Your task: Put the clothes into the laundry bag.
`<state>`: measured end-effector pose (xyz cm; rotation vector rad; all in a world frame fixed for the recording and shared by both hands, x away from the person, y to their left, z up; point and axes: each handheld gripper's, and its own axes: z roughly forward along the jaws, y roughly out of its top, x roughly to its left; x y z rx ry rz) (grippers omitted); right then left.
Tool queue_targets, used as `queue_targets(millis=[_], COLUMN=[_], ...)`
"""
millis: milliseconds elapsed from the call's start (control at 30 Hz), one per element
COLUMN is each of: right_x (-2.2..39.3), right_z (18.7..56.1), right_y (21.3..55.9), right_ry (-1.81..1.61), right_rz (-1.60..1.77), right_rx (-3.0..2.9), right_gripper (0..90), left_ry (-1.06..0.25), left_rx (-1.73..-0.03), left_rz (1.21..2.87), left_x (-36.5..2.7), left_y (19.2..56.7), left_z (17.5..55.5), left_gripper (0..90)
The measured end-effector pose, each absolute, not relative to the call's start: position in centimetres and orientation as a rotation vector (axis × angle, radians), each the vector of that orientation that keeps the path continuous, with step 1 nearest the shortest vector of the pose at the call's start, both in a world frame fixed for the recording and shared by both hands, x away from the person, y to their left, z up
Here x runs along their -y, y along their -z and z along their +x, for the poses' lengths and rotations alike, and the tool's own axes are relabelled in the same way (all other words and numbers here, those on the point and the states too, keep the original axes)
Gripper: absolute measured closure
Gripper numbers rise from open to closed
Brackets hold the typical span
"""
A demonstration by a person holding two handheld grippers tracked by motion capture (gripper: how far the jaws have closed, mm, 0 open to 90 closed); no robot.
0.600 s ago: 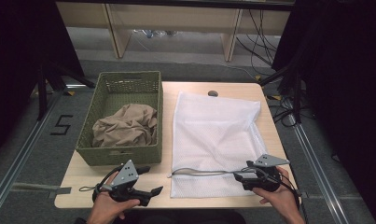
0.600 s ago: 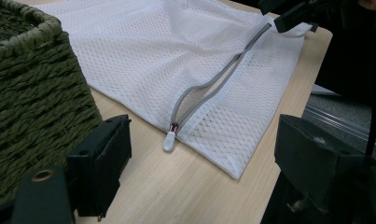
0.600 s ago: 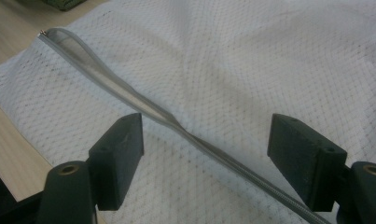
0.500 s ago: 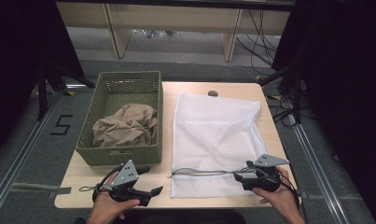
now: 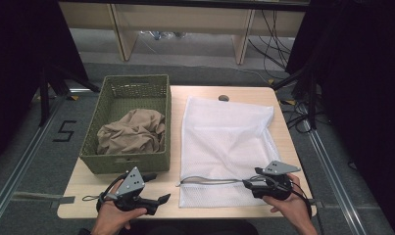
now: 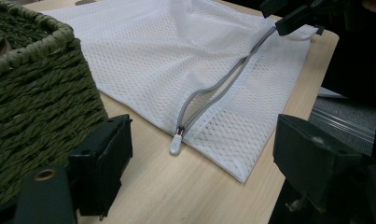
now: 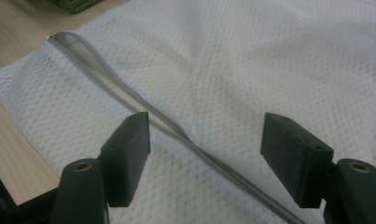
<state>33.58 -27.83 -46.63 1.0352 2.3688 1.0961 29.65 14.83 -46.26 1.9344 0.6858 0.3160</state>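
A white mesh laundry bag [image 5: 227, 137] lies flat on the right half of the table. Its grey zipper [image 5: 212, 180] runs along the near edge and gapes a little. The zipper's white pull [image 6: 176, 145] rests on the wood at the bag's left corner. My left gripper [image 5: 156, 188] is open just left of that corner, and the pull lies ahead between its jaws [image 6: 204, 158], untouched. My right gripper [image 5: 252, 179] is open over the zipper's right part, with the grey zipper band [image 7: 176, 130] running between its jaws [image 7: 209, 144].
A green woven basket [image 5: 129, 164] stands on the table's left half with a crumpled tan cloth [image 5: 131, 132] inside. Its near wall [image 6: 36, 93] is close to my left gripper. A small dark disc [image 5: 223, 98] sits at the table's far edge.
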Motion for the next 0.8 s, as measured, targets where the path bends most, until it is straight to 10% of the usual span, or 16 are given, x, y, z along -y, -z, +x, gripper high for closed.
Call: queue_targets(millis=[800], right_x=[16.3], right_z=[36.9], right_y=[48.5], right_ry=[-0.935], right_rz=[0.623], right_rx=[-2.557], right_gripper=[54.6], left_ry=[-0.356], left_rx=[-0.773], left_rz=[1.937], left_x=[-15.6], left_y=[46.5], left_z=[30.2], left_gripper=[22.1])
